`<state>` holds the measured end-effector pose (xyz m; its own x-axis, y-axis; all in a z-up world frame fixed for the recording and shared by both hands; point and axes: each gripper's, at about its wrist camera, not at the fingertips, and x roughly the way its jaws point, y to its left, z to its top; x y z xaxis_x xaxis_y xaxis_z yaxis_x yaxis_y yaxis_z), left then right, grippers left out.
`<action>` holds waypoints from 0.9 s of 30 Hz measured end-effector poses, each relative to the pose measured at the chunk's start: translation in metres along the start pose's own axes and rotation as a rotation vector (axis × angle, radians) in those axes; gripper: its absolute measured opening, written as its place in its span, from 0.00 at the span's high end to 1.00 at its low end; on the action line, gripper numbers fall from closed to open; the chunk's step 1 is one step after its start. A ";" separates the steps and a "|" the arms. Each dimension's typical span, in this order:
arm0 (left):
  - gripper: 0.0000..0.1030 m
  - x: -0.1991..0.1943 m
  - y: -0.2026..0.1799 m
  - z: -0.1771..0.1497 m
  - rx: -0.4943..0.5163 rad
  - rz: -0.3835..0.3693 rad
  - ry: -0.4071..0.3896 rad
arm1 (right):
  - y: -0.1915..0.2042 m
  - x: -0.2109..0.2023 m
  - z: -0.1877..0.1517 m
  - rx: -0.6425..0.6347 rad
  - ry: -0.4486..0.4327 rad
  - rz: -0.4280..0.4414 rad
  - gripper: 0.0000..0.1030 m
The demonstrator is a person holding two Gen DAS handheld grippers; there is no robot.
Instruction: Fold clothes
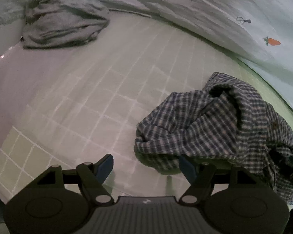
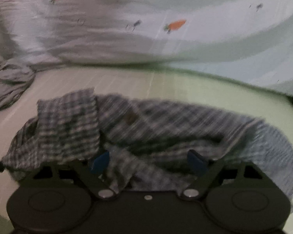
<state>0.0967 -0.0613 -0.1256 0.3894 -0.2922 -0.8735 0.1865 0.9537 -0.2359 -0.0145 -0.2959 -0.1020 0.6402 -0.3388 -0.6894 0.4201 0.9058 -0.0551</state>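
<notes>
Our left gripper (image 1: 146, 167) hangs wide open and empty over the grid-lined bed sheet (image 1: 99, 101), the crumpled plaid shirt (image 1: 214, 126) just right of it. Our right gripper (image 2: 148, 160) is spread wide too, the shirt bunched between its blue fingers (image 2: 100, 160), not pinched. A grey garment (image 1: 62, 19) lies well apart, near the carrot-print duvet (image 1: 234, 19).

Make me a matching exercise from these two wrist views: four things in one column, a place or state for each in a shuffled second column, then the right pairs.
1. plaid shirt
2. grey garment
3. left gripper
4. carrot-print bedding

A. open, over bare sheet
B. crumpled in a far corner of the bed
C. bunched at the near edge, by both grippers
D. heaped along the far side

Pairs: 1-C, 2-B, 3-A, 4-D
</notes>
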 end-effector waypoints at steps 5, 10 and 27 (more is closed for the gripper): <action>0.27 0.011 -0.009 0.001 0.020 -0.043 0.040 | 0.003 0.019 -0.010 0.037 0.096 0.105 0.76; 0.27 0.014 -0.024 0.000 0.024 -0.067 0.042 | -0.011 0.012 0.002 0.058 0.071 0.182 0.97; 0.27 0.020 -0.113 0.050 -0.065 -0.080 -0.150 | -0.121 0.030 0.180 0.107 -0.213 0.210 0.98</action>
<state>0.1281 -0.1783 -0.0948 0.5067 -0.3705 -0.7785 0.1660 0.9280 -0.3336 0.0694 -0.4618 0.0141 0.8355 -0.2030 -0.5106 0.3225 0.9335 0.1565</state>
